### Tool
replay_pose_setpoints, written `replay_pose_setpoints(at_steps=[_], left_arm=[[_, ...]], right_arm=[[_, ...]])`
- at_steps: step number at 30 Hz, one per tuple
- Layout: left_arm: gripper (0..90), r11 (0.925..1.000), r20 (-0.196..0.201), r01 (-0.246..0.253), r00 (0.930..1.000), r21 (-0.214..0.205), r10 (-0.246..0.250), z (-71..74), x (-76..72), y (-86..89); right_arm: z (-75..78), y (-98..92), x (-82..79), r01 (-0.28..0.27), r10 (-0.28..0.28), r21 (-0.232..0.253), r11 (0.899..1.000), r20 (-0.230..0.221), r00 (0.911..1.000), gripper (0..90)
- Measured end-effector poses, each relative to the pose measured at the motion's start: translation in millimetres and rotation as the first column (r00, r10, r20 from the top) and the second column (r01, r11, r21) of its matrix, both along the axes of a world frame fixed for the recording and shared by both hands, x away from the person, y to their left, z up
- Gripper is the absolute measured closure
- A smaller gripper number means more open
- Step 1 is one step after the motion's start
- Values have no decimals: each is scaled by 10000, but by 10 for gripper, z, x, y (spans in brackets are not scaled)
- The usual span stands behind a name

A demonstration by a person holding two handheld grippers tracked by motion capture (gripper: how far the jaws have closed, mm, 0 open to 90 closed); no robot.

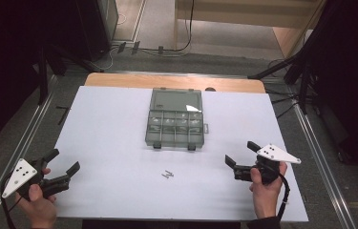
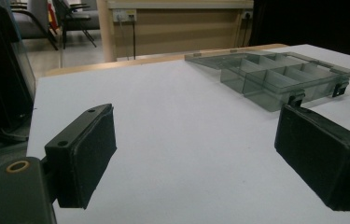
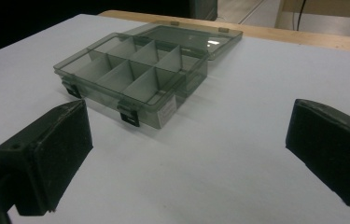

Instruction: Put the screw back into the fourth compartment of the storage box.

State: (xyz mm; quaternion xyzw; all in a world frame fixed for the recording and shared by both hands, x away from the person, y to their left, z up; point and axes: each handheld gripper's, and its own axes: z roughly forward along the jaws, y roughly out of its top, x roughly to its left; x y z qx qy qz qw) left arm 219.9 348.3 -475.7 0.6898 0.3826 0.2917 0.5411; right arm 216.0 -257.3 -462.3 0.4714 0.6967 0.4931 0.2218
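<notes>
A smoky clear compartment box (image 1: 174,126) lies open in the middle of the white table, its lid (image 1: 176,99) folded flat away from me. Its several compartments show in the left gripper view (image 2: 275,77) and the right gripper view (image 3: 135,72). A few small metal pieces (image 1: 168,174) lie on the table in front of the box. My left gripper (image 1: 65,161) hovers open at the near left corner, nothing between its jaws. Near the front right, the right gripper (image 1: 241,152) is open too, pointing toward the box.
The white table (image 1: 110,138) has a wooden strip (image 1: 119,80) along its far edge. Metal rails (image 1: 320,143) run along both sides. Cables and dark stands sit on the floor beyond the table.
</notes>
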Motion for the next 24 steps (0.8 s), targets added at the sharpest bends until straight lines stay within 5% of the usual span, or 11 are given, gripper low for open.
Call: replay_pose_setpoints(at_steps=[14,24], left_arm=[[127,10000,35,44,10000,-22,-44,5,-1,0],[127,9999,82,70,9999,-125,-69,17,-6,5]], right_arm=[[116,364,203,-817,818,63,9966,-360,9960,140],[189,689,332,-1660,1625,-450,9851,-729,9840,275]])
